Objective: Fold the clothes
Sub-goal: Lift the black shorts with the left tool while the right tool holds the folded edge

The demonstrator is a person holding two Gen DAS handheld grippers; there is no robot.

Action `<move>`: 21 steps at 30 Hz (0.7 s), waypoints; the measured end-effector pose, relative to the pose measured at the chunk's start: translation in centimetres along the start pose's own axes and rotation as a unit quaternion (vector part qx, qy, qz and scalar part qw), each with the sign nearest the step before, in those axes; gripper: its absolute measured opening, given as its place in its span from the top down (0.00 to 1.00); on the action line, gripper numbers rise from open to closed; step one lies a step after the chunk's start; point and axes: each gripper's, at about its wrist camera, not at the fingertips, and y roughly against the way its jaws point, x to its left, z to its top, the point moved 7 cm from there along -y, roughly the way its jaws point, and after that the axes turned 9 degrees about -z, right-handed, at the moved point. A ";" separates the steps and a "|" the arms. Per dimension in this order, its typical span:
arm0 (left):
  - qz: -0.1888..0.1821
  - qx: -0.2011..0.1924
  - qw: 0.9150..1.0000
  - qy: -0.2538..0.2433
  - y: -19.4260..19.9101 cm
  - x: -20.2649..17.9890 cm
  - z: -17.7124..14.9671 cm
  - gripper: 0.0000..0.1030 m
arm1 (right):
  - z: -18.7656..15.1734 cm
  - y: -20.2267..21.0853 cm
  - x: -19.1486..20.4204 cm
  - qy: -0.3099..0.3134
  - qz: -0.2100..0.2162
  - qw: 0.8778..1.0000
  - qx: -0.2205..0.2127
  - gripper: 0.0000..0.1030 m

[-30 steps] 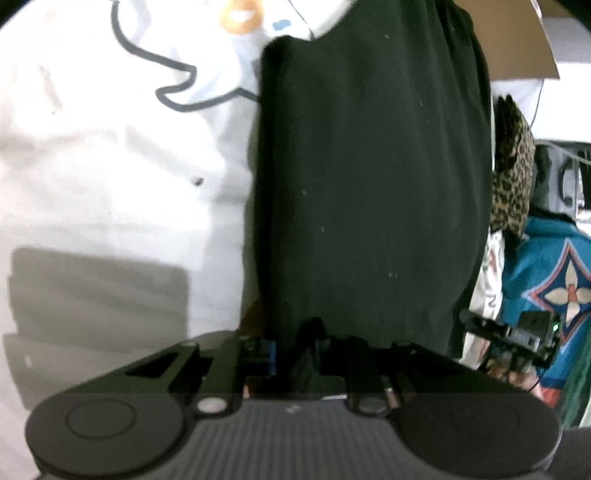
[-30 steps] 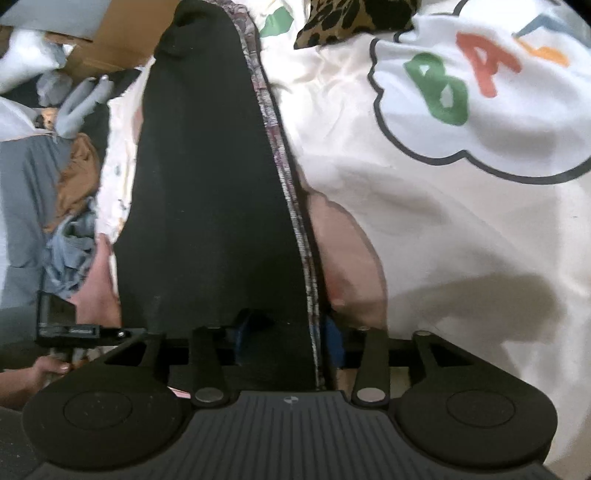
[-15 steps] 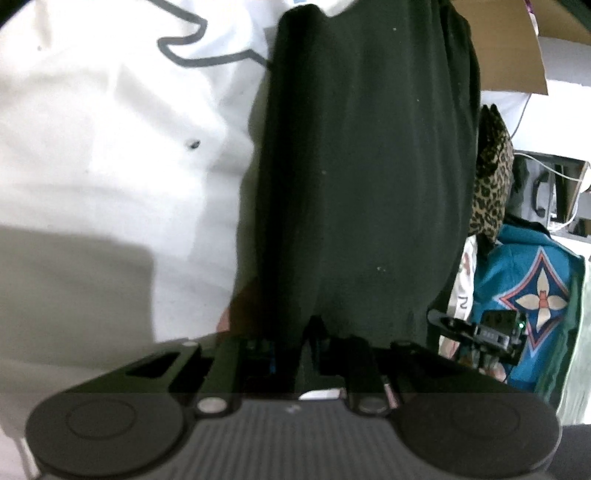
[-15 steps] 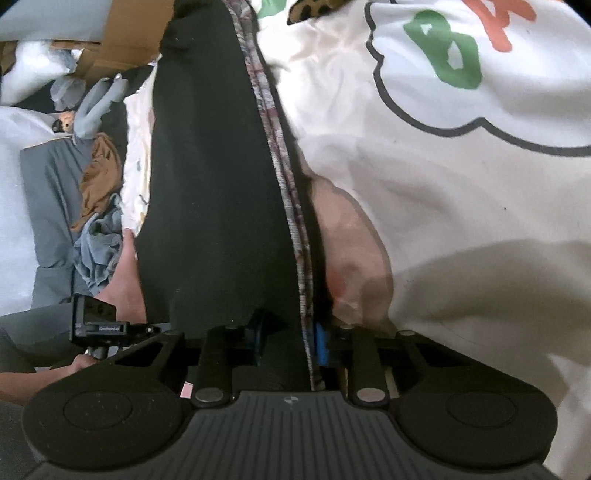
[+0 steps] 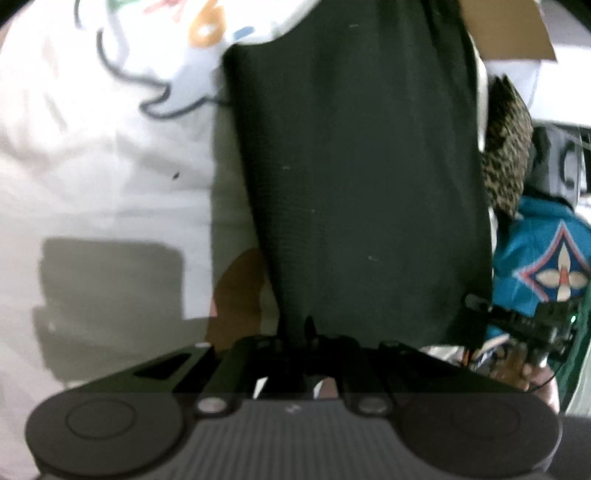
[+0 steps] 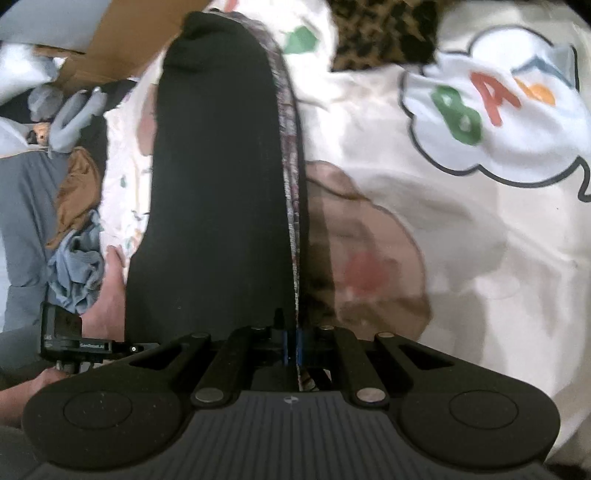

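The long black knit garment (image 5: pixel 362 177) lay stretched along the white cartoon-printed bedsheet (image 5: pixel 103 192), running away from both cameras, with a grey patterned edging (image 6: pixel 291 177) along one long side. It looked soft, light and limp, likely to sag and slide rather than hold a crease, so the near corners seemed the right places to take it. The left gripper (image 5: pixel 306 332) had its jaws pinched shut on the near edge of the black garment, and the right gripper (image 6: pixel 291 347) was likewise clamped tight on the edged corner, blue pads pressed to the fabric. Beyond the garment's far end sat a brown cardboard flap (image 6: pixel 122 40) and a leopard-print cloth (image 6: pixel 384 33); beside the garment, off the sheet, lay a crumpled pale-blue cloth (image 6: pixel 77 269) and a teal patterned textile (image 5: pixel 546 258). None of these lay on the black garment, though the leopard cloth stood near where its far end might be folded.
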 end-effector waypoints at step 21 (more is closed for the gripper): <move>0.040 0.049 0.996 -0.067 7.9 -3.1 -4.9 0.95 | -4.5 7.5 1.9 0.006 0.001 1.000 0.004 0.98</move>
